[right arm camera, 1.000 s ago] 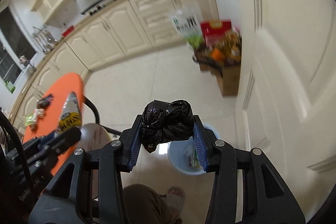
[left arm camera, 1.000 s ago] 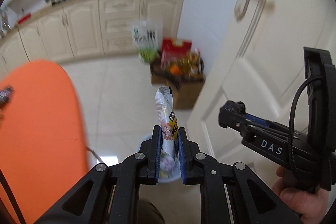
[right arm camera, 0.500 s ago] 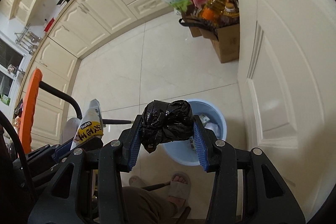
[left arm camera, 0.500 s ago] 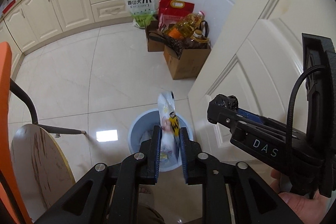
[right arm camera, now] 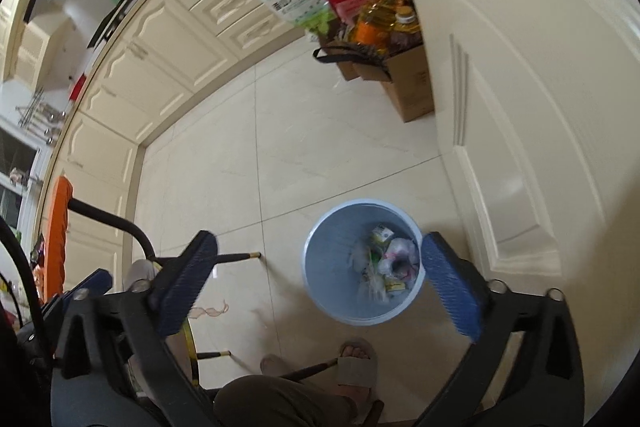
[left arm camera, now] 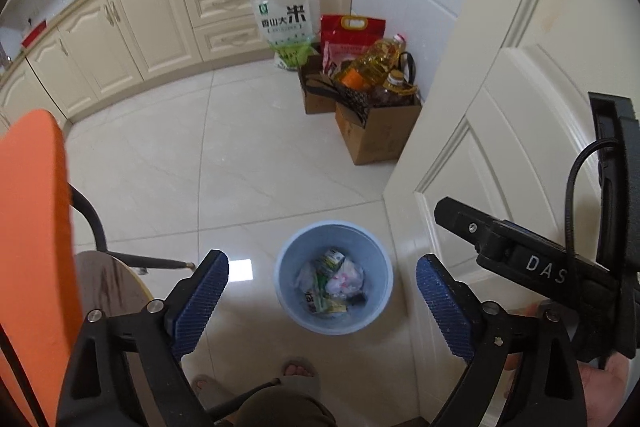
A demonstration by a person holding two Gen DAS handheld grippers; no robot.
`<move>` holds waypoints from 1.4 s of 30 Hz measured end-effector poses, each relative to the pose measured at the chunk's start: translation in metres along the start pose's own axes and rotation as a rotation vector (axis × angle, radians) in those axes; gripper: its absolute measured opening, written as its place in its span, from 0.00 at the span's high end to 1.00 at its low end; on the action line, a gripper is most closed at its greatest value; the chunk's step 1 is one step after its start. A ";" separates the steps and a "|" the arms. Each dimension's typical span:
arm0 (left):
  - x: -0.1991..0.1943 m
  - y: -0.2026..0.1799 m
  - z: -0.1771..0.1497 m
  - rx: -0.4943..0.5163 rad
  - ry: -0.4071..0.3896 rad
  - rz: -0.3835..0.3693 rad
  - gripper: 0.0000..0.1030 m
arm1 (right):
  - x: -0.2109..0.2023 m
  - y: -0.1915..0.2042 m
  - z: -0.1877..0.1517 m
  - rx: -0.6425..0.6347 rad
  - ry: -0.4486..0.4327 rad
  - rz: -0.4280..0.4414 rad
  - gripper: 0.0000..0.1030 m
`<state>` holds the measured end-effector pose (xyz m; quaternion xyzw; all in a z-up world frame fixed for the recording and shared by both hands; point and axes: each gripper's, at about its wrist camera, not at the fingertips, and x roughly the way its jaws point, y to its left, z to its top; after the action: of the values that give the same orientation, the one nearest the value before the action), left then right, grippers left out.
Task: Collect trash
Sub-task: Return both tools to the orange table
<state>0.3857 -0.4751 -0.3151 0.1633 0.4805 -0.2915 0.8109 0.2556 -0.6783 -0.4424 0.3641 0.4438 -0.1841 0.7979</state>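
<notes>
My left gripper (left arm camera: 322,301) has just been opening; its jaws now stand wide with nothing between them. My right gripper (right arm camera: 318,277) has just been opening too, and its jaws are spread wide and bare. Both point down at the blue bin (left arm camera: 334,323) on the tiled floor (left arm camera: 224,163), which shows in the gap between each pair of blue pads (left arm camera: 200,301). The trash (left arm camera: 332,281) lies in the bin's bottom: wrappers, a small carton and crumpled white plastic, with something dark in the heap that I cannot make out. In the left view my right gripper's body sits to the right, a hand (left arm camera: 600,383) under it. A sandalled foot (right arm camera: 356,365) stands near the bin on my side. The door (left arm camera: 512,115) is just right of the bin; an orange table (left arm camera: 32,235) and chair (left arm camera: 108,271) are left. Farther off, a box (left arm camera: 376,131) of oil bottles and rice bags (left arm camera: 286,19) sits by the cabinets (left arm camera: 160,15).
</notes>
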 end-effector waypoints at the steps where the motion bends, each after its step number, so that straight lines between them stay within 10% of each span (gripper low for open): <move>1: -0.004 -0.002 -0.002 0.002 -0.011 0.002 0.08 | -0.003 0.001 0.000 -0.001 -0.002 -0.005 0.00; 20: -0.153 0.040 -0.098 -0.041 -0.270 0.025 0.01 | -0.099 0.073 -0.022 -0.100 -0.139 0.016 0.00; 42: -0.287 0.180 -0.260 -0.349 -0.535 0.219 0.01 | -0.216 0.330 -0.123 -0.551 -0.369 0.111 0.00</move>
<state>0.2157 -0.1027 -0.1931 -0.0096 0.2730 -0.1485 0.9504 0.2724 -0.3728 -0.1651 0.1186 0.3045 -0.0763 0.9420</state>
